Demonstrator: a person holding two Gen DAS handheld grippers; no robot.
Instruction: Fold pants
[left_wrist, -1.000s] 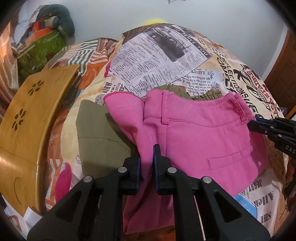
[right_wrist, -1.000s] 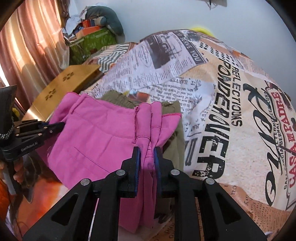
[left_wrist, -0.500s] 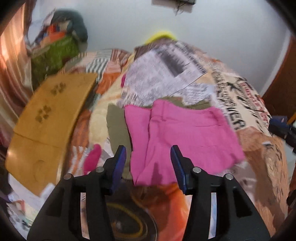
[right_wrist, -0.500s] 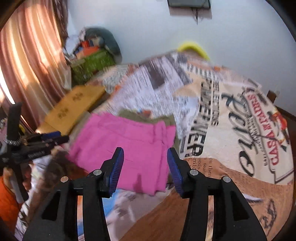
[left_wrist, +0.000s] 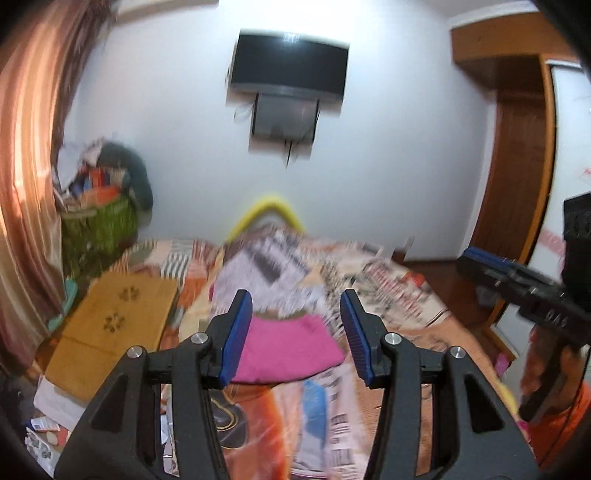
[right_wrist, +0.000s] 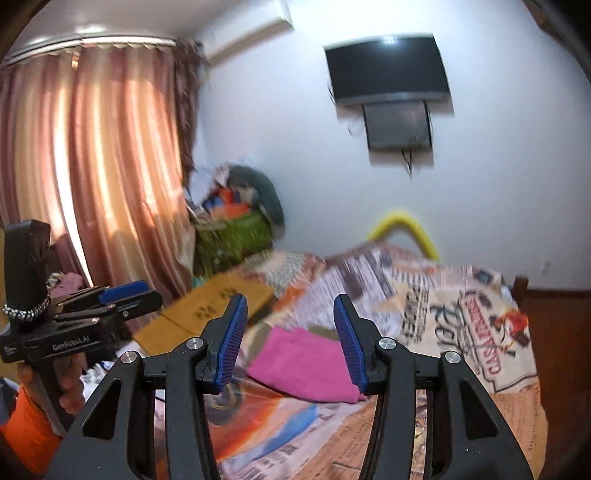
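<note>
You are looking across a bed (left_wrist: 413, 317) spread with a cover (right_wrist: 461, 314) printed like newspaper pages in orange, cream and black. The room's far wall is white, with a dark television (left_wrist: 290, 68) mounted at 12 o'clock and a smaller grey box hanging beneath it. Striped reddish curtains (right_wrist: 96, 158) glow with daylight at 9 o'clock. A wooden door (left_wrist: 513, 177) stands at 3 o'clock in the left wrist view.

The pink pants (left_wrist: 290, 349) lie folded into a compact rectangle on the bed, well beyond both claws, with a strip of olive cloth showing at their far edge.

Your left claw (left_wrist: 297, 332) hangs in the air with its blue pads apart and nothing between them. Your right claw (right_wrist: 291, 338) does the same, fingers spread and empty.

A tan wooden board (left_wrist: 110, 332) with flower cut-outs rests at 9 o'clock of the pants. A green basket (right_wrist: 236, 236) heaped with clothes sits in the far corner. A yellow curved tube (right_wrist: 402, 230) peeks over the bed's far end. Nothing stands between the claws and the pants.
</note>
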